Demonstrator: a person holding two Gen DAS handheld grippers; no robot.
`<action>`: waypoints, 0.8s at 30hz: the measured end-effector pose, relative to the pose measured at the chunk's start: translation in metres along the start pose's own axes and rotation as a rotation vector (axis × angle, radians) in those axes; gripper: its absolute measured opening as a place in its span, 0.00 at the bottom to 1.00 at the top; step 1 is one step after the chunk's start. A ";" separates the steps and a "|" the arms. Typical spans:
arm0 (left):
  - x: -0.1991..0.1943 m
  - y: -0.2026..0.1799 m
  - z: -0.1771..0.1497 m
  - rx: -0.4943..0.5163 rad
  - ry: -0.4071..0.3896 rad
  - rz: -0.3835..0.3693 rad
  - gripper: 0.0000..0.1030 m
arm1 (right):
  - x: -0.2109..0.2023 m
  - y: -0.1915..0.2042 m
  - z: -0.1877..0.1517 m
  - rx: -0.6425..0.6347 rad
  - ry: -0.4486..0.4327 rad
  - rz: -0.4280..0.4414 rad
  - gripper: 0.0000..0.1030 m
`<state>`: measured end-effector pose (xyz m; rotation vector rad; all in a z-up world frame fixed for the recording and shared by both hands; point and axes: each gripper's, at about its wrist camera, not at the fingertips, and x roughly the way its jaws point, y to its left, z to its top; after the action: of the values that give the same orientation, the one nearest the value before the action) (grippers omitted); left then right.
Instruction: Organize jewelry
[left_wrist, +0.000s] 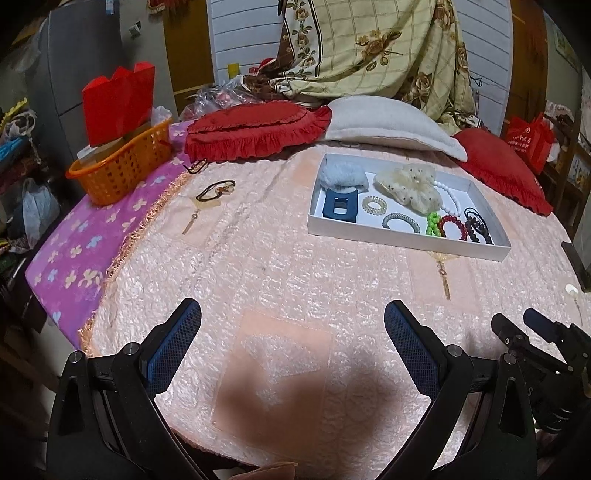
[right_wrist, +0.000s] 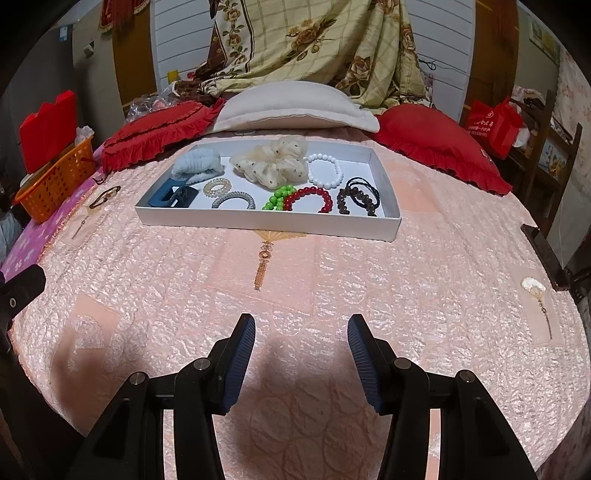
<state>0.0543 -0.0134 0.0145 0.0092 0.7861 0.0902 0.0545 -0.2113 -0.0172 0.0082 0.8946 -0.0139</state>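
While both tools hang low over the bed, the lines below run from near to far, each place given relative to the white tray.

Left claw (left_wrist: 293, 341): spread wide and empty, well in front of the tray and off to its left, likely so it can reach the stray piece on that side.

Right claw (right_wrist: 301, 347): parted, gripping nothing, squarely in front of the tray's near wall, a waiting stance as I judge it.

Bed (right_wrist: 332, 295): its pink quilted cover carries everything; soft ground, so the tray may rock if pressed.

White tray (right_wrist: 266, 221): holds most of the jewelry, kept in one shallow box so that pieces stay sorted and visible.

Red bead bracelet (right_wrist: 309, 199): inside the tray near its front wall, beside the green beads (right_wrist: 276, 198).

White bead bracelet (right_wrist: 325, 169): inside, toward the tray's back right.

Cream scrunchie (right_wrist: 273, 160): inside, at the tray's back middle.

Dark hair tie (left_wrist: 215, 190): outside, well to the tray's left on the quilt; probably the item left to bring in.

Orange basket (left_wrist: 122, 168): farther left of the tray, at the bed's edge.
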 end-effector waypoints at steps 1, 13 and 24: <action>0.001 0.000 0.000 0.003 0.003 -0.003 0.97 | 0.001 0.000 0.000 -0.001 0.003 0.000 0.49; 0.021 -0.004 -0.010 0.016 0.123 -0.018 0.97 | 0.003 0.004 -0.001 -0.008 0.013 -0.004 0.49; 0.022 -0.003 -0.011 0.007 0.109 -0.005 0.97 | 0.006 0.003 -0.002 -0.006 0.017 -0.007 0.49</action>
<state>0.0627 -0.0149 -0.0088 0.0084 0.8956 0.0836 0.0564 -0.2079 -0.0232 -0.0001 0.9114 -0.0173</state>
